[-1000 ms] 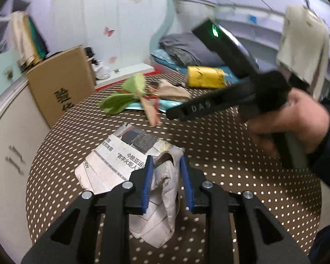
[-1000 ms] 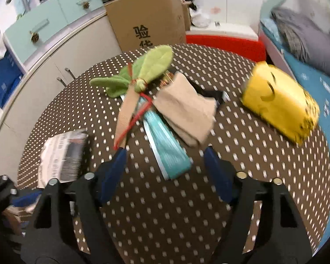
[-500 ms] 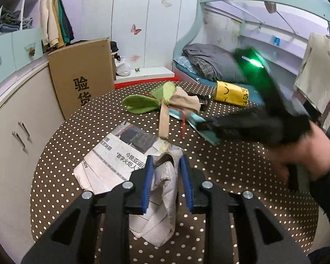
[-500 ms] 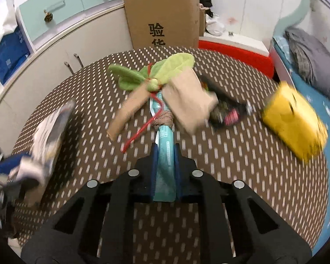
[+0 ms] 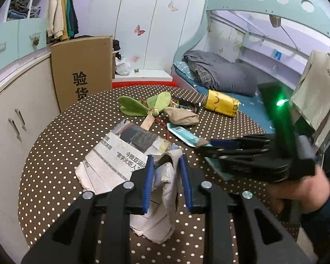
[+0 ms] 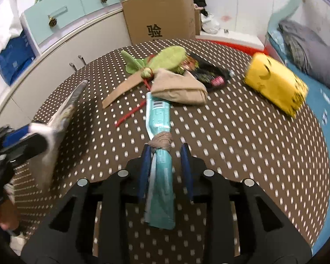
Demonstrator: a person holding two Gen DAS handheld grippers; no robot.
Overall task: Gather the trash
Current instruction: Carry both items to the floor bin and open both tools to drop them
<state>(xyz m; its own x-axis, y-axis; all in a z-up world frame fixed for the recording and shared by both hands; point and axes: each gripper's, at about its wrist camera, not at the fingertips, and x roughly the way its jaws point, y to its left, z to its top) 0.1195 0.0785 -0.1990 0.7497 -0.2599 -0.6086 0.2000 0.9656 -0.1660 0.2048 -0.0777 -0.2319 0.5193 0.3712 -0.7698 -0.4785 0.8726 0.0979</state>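
Through the left wrist camera I see my left gripper (image 5: 166, 176) with its blue pads pressed against a crumpled fold of newspaper (image 5: 129, 154), the sheet spreading away from the fingers onto the brown dotted table (image 5: 55, 145) and a wad of it hanging below the pads. Beyond it, at the right, the right gripper (image 5: 205, 146) reaches in from my hand (image 5: 297, 189), its tips at the near end of a teal wrapper (image 5: 182, 133); from here I cannot tell whether those fingers are closed. Further back lie a green leaf toy (image 5: 147, 106), a tan pouch (image 5: 181, 116), and a yellow bag (image 5: 222, 105) near the far edge. Switching to the right wrist camera, my right gripper (image 6: 165, 162) has the teal wrapper (image 6: 161, 154) running lengthwise between its blue pads; the left pad touches it, while a gap shows beside the right one, so the grip looks partial. A brownish wad (image 6: 161, 142) sits on the wrapper just ahead of the tips. The tan pouch (image 6: 180, 88) overlaps the wrapper's far end, with a dark snack packet (image 6: 209, 72) behind it, and the left gripper with the blurred newspaper (image 6: 61, 114) appears at the left edge
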